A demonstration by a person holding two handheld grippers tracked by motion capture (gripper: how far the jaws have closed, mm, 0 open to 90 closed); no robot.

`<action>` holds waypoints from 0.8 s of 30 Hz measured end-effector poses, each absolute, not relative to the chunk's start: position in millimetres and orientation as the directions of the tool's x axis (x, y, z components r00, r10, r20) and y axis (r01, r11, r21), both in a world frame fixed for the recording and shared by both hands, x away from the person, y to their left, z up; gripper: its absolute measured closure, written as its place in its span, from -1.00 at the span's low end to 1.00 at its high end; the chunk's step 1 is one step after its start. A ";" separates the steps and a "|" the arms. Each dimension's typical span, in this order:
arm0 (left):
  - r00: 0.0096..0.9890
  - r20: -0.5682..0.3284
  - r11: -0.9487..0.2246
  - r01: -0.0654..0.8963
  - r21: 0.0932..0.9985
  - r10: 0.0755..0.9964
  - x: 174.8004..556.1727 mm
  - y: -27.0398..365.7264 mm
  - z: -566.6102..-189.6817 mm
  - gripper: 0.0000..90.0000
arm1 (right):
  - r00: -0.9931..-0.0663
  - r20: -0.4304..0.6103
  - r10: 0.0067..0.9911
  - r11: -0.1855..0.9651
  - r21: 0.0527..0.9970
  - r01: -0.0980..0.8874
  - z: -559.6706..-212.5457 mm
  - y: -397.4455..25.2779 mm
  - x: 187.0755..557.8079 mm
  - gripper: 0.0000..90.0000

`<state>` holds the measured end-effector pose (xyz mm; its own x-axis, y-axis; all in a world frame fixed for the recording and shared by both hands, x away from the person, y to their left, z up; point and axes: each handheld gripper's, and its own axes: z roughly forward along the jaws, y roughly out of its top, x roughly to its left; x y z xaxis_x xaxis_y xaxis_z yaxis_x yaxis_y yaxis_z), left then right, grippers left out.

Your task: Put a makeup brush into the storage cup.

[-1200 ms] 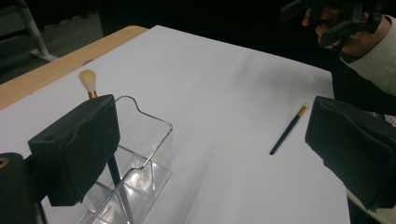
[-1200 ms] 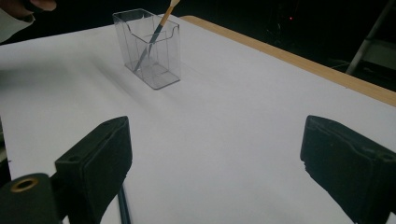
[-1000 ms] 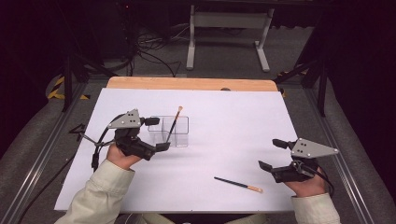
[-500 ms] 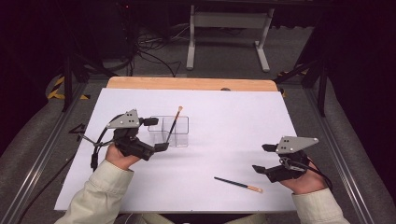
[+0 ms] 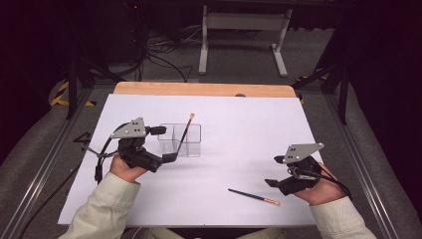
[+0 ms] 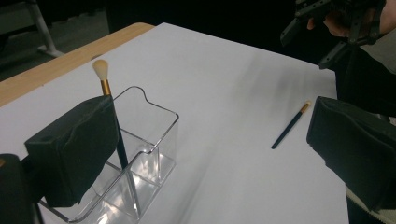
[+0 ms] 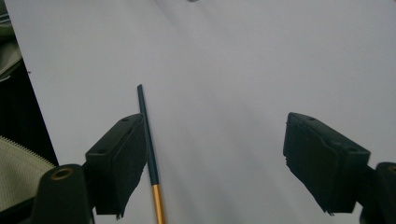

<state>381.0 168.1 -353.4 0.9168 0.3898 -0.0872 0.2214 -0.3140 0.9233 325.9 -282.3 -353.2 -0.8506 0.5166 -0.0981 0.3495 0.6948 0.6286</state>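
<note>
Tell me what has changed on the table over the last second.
The right tool moved left and toward the near edge, closing on the loose brush lying on the white sheet; its jaws are open, with the brush beside one jaw, not gripped. The left tool stayed open around the clear organizer, and the brush standing in it did not shift.
</note>
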 end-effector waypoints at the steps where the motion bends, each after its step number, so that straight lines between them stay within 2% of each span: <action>1: 0.916 -0.085 -0.316 0.221 0.923 0.393 380.6 168.8 -353.4 -0.94 | -0.853 -0.098 0.512 0.701 0.622 0.349 -353.3 -280.9 326.4 -0.54; 24: 0.897 -0.085 -0.308 0.236 0.922 0.434 370.3 186.4 -354.3 -0.94 | -0.896 -0.105 0.431 0.786 0.531 0.316 -361.4 -250.3 335.0 -0.79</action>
<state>370.3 186.4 -354.3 0.8968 0.4342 -0.0846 0.2360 -0.3079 0.9217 335.0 -250.3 -361.4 -0.8964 0.4306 -0.1047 0.3158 0.7865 0.5308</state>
